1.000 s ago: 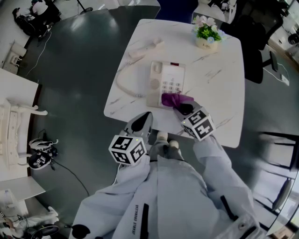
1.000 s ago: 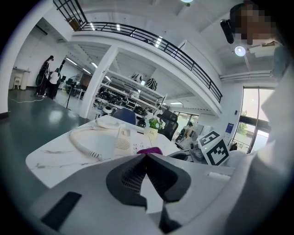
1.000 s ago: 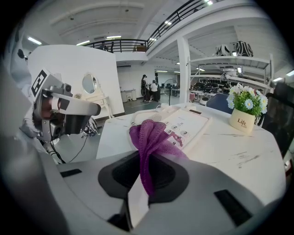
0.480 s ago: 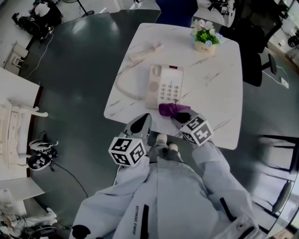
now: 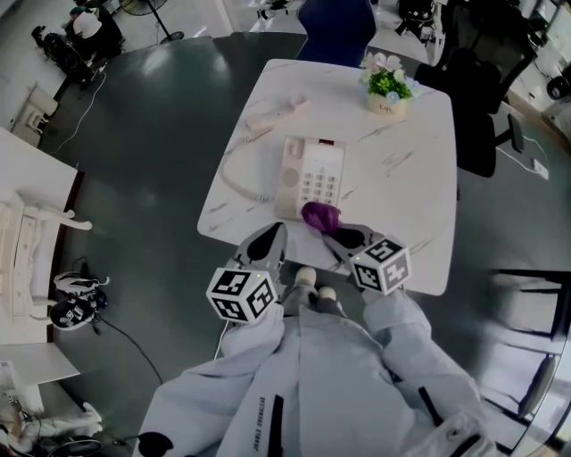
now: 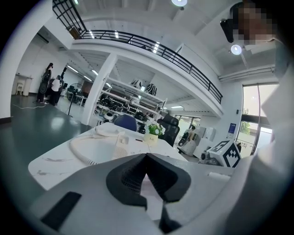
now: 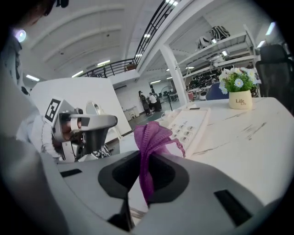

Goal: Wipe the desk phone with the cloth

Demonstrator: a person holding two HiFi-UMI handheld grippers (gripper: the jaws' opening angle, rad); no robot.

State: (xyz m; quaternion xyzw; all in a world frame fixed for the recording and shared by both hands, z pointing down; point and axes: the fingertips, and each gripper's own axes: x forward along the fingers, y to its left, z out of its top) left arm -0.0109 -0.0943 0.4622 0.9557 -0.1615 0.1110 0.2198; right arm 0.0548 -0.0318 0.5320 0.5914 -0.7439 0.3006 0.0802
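Note:
A cream desk phone point(image 5: 309, 177) lies on the white marble table point(image 5: 410, 187), its handset point(image 5: 277, 109) off the cradle at the far left with a coiled cord point(image 5: 234, 175). My right gripper point(image 5: 337, 234) is shut on a purple cloth point(image 5: 319, 215), which hangs just past the phone's near end, over the table's near edge. In the right gripper view the purple cloth point(image 7: 151, 142) stands up between the jaws before the phone keypad point(image 7: 187, 126). My left gripper point(image 5: 268, 241) sits shut and empty at the table's near edge, left of the cloth.
A small pot of flowers point(image 5: 387, 85) stands at the table's far right corner. A blue chair point(image 5: 335, 27) and a black office chair point(image 5: 477, 98) stand beyond the table. Dark floor surrounds it; a white shelf unit point(image 5: 31, 241) lies to the left.
My right gripper has drawn the purple cloth back off the phone's near end toward me. The left gripper has stayed put.

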